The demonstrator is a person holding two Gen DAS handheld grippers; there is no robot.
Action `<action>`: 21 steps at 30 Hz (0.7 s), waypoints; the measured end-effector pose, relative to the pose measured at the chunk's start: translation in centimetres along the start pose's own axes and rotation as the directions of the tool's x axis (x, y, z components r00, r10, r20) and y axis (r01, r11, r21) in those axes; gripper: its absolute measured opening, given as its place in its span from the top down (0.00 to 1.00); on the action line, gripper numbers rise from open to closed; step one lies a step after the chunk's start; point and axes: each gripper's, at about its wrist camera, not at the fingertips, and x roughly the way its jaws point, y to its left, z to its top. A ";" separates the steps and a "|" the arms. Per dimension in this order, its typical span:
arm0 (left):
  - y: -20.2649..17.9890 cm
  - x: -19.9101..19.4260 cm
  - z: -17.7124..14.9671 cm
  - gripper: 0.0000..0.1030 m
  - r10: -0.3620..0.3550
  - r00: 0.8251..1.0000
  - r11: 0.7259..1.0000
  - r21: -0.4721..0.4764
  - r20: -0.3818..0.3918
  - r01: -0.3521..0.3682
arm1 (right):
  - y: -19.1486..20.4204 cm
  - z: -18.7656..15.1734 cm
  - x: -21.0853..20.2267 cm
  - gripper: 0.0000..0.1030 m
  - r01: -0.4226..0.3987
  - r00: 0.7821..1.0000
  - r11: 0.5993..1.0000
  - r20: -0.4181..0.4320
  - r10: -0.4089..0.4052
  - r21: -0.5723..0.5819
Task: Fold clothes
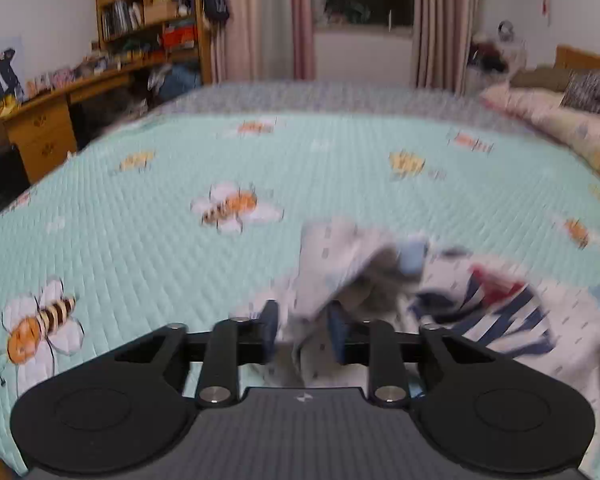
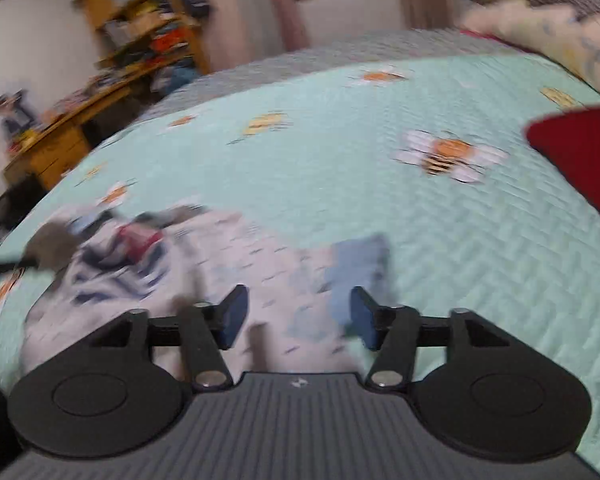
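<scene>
Mint-green quilted bedspread (image 1: 148,216) printed with bees fills both wrist views. A pale garment (image 1: 340,264) with a navy, white and red striped patch lies crumpled on it, close in front of both grippers. The left gripper (image 1: 303,330) has its fingers partly spread, with a raised fold of the pale cloth standing between the blue pads; blur hides whether the pads touch it. The right gripper (image 2: 296,314) has its fingers spread wide above the garment's light blue cuff (image 2: 358,264), not gripping. A red cloth (image 2: 580,152) lies at the right edge. Wooden shelves (image 1: 148,4) and curtains (image 1: 440,20) stand beyond the bed.
</scene>
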 end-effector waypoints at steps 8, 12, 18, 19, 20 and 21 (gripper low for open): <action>-1.0 -1.3 1.9 0.44 -0.043 0.996 0.999 -0.014 0.077 0.044 | 5.2 -0.9 1.2 0.88 0.117 0.991 0.926 -0.022 -0.134 -0.358; -1.1 -1.4 1.4 0.39 -0.059 0.997 0.998 -0.031 0.056 0.061 | 5.6 3.5 -3.6 0.89 0.149 0.974 0.950 0.208 -0.093 -0.274; -2.0 -2.1 0.8 0.31 -0.104 0.992 0.994 -0.036 0.066 0.106 | 0.7 12.9 -8.2 0.88 0.460 0.797 0.882 0.486 -0.359 -0.103; -2.3 -2.1 0.6 0.30 -0.111 0.992 0.993 -0.027 0.064 0.113 | -0.5 13.5 -6.8 0.87 0.491 0.812 0.861 0.427 -0.398 -0.131; -2.6 -2.2 0.4 0.28 -0.118 0.991 0.993 -0.017 0.062 0.119 | -1.7 14.1 -5.5 0.84 0.518 0.821 0.840 0.366 -0.437 -0.161; -2.9 -2.1 0.2 0.26 -0.122 0.991 0.992 -0.006 0.057 0.122 | -2.9 13.8 -4.2 0.80 0.529 0.832 0.831 0.294 -0.470 -0.171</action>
